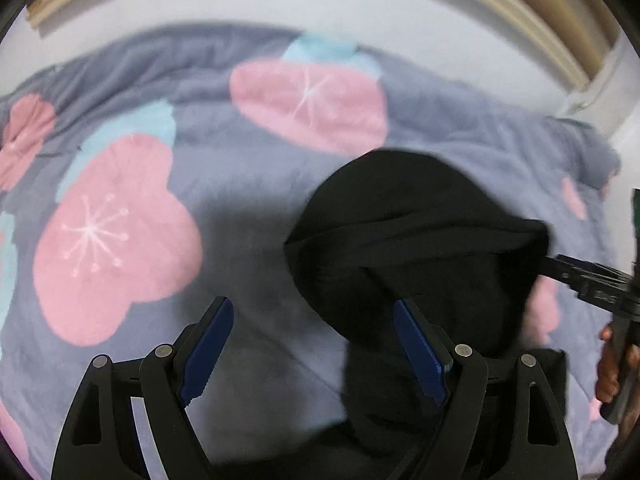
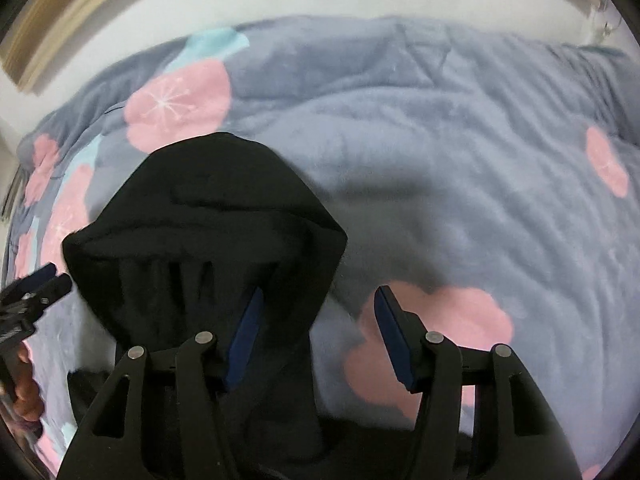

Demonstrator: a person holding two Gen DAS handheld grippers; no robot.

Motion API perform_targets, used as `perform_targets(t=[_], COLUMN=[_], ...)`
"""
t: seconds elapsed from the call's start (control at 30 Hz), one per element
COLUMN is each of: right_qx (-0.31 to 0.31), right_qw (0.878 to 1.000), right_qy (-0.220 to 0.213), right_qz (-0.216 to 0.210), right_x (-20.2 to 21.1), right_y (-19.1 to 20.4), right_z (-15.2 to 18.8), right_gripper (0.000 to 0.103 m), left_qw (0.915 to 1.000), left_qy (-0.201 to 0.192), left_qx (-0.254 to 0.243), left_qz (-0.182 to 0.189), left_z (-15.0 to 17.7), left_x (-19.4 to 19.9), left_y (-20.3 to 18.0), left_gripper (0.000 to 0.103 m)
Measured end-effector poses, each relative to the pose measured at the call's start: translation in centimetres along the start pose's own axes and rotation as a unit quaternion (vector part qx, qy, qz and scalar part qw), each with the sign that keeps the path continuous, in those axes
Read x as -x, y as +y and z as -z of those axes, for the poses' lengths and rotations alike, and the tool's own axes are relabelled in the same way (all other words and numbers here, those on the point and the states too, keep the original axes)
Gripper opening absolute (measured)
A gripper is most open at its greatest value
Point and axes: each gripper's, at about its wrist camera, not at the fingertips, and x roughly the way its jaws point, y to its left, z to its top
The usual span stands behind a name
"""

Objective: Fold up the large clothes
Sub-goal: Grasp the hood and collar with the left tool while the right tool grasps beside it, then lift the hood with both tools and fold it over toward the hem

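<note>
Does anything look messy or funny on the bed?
The black hooded garment isn't flat: its hood is puffed up and creased on the grey fleece blanket with pink flowers, which is wrinkled too. Nothing looks spilled or torn.

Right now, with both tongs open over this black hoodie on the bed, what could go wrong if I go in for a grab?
1. The black hoodie lies on a soft floral blanket; closing low could pinch blanket along with the garment.
2. The hood's layers are dark and hard to tell apart, so the right tongs may catch only one layer.
3. The left tongs straddle the hoodie's edge and might close on nothing.
</note>
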Motion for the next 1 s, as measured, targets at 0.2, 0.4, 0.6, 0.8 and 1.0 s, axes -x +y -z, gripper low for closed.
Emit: perform_targets(t=[0.2, 0.4, 0.6, 0.8, 1.0], right_qx=[-0.007, 0.031, 0.034, 0.043, 0.046], right_qw=[1.0, 0.995, 0.999, 0.998, 0.995], right_qy=[0.0, -0.083, 0.009, 0.003, -0.057], right_qz=[-0.012, -0.048, -0.029, -0.04, -0.064], right_x=[-2.2, 1.1, -6.2, -1.9, 4.4], right_y=[-0.9, -1.8, -1.5, -3.0, -2.4], right_z=[-1.7, 2.6, 3.7, 3.6, 2.2], right_gripper=[0.007, 0.007, 0.015, 0.042, 0.047], left_qw=[0.9981, 0.9931, 0.9948, 0.9988, 0.9921], left_qy=[0.038, -0.047, 0.047, -0.006, -0.093], left_qx=[0.047, 0.033, 0.027, -0.033, -0.051], left_qz=[0.013, 0.103, 0.086, 0.037, 0.066], left_z=[-1.8, 1.8, 4.4, 5.3, 4.4], left_x=[-5.5, -1.2, -8.0, -2.4, 5.1], left_y=[2.0, 3.2, 4.1, 3.6, 3.5], left_gripper=[0.009, 0.01, 0.02, 0.053, 0.054])
